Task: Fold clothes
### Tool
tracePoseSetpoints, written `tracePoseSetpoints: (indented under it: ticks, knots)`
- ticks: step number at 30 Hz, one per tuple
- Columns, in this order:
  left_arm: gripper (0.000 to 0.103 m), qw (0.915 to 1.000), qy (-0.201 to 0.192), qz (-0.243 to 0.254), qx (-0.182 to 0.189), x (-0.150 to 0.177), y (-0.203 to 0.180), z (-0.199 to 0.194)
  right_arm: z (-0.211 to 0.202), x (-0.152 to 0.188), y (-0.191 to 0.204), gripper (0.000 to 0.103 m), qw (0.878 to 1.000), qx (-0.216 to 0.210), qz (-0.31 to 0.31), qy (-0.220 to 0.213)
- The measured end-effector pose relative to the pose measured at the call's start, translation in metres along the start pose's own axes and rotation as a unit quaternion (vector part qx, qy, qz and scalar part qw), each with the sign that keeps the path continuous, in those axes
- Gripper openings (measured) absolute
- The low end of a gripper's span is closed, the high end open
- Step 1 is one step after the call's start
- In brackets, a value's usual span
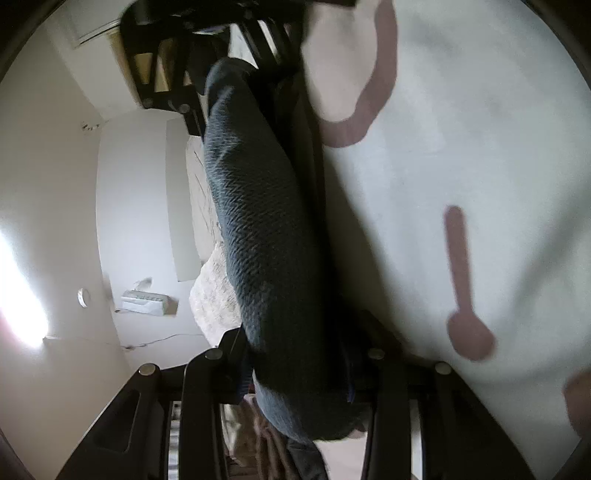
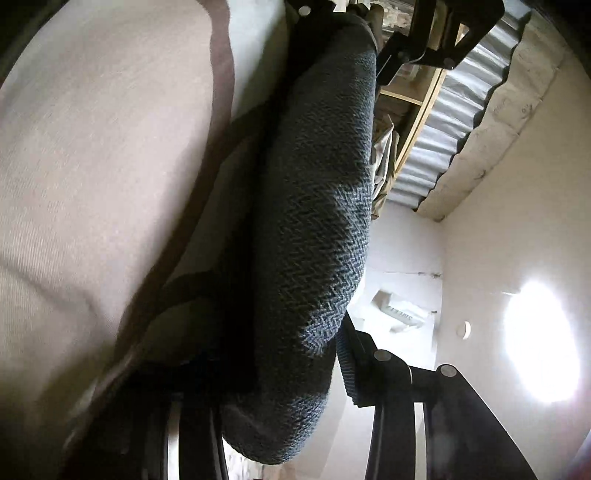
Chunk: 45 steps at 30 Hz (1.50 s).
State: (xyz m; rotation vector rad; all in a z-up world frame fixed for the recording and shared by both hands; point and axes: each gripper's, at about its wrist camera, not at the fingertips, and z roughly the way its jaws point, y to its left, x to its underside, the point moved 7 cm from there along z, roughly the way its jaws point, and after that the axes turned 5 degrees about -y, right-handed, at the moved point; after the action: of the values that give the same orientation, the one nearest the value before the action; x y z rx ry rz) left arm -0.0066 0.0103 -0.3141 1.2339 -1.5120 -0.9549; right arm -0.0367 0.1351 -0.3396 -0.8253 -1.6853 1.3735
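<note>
1. Left wrist view, far left of the knit garment: bright light patch (image 1: 18,295) on a pale wall (image 1: 55,184).
2. Just left of the garment: white box (image 1: 144,301), view rolled sideways.
3. Centre: dark blue-grey herringbone knit garment (image 1: 266,229), bunched into a thick roll and strung between the two tools.
4. Garment's near end: left tool (image 1: 295,354) is clamped on it, cloth filling the gap between the jaws.
5. Garment's far end, top of view: right tool (image 1: 236,62), blurred.
6. Right of the garment: white sheet (image 1: 461,147) with mauve marks, close beside the cloth; contact unclear.
7. Right wrist view, left of the garment (image 2: 317,206): same sheet (image 2: 92,166).
8. Garment's near end: right tool (image 2: 280,369) grips it, ribbed pad pressed on the knit.
9. Garment's far end: left tool (image 2: 369,22).
10. Right of the garment: box (image 2: 402,310), then light patch (image 2: 539,339).
</note>
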Motion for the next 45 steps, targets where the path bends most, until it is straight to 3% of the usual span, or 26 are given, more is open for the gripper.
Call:
tracePoseSetpoints:
  ticks: [10,12,15,17,19,20,25,29,33,37,39,41,45]
  knots:
    - [0.037,0.9995,0.026,0.019,0.003,-0.007,-0.002,0.022,-0.006,-0.003,0.006,0.040,1.000,-0.008,0.006,-0.001]
    - [0.046,0.9995,0.018,0.016,-0.019,-0.005,0.000,0.013,-0.007,-0.002,0.005,0.040,1.000,-0.010,0.002,-0.002]
    - [0.047,0.9994,0.000,0.020,-0.028,0.002,-0.001,-0.001,-0.009,0.002,0.005,0.040,1.000,-0.014,0.007,0.001]
    - [0.048,0.9995,-0.012,-0.005,-0.028,0.008,0.007,-0.009,-0.007,0.003,0.007,0.040,1.000,-0.026,0.015,0.005]
    - [0.067,0.9988,-0.024,-0.030,-0.030,0.014,0.015,-0.016,-0.006,0.003,0.010,0.040,0.999,-0.039,0.019,0.008]
    - [0.069,0.9984,-0.026,-0.040,-0.032,0.016,0.018,-0.018,-0.005,0.003,0.010,0.040,0.999,-0.042,0.021,0.007]
    - [0.070,0.9980,-0.027,-0.057,0.008,0.005,0.013,-0.021,-0.003,0.002,0.011,0.035,0.997,-0.066,0.027,0.008]
    - [0.070,0.9963,-0.042,-0.072,0.024,-0.014,0.019,-0.016,0.009,0.007,-0.027,0.028,0.977,-0.148,0.148,0.042]
    - [0.073,0.9943,-0.031,-0.096,0.034,-0.031,0.028,-0.008,0.027,0.020,-0.082,0.027,0.943,-0.177,0.273,0.065]
    - [0.079,0.9905,0.006,-0.130,0.045,-0.026,0.035,0.002,0.037,0.021,-0.100,0.027,0.915,-0.203,0.340,0.079]
    - [0.079,0.9902,0.030,-0.129,0.042,-0.016,0.034,0.008,0.032,0.025,-0.097,0.027,0.919,-0.200,0.332,0.077]
    - [0.078,0.9912,0.038,-0.122,0.034,-0.010,0.033,0.009,0.035,0.016,-0.094,0.027,0.931,-0.194,0.303,0.070]
    - [0.071,0.9971,0.022,-0.073,0.010,-0.008,0.026,0.003,0.023,0.006,-0.063,0.027,0.966,-0.152,0.201,0.050]
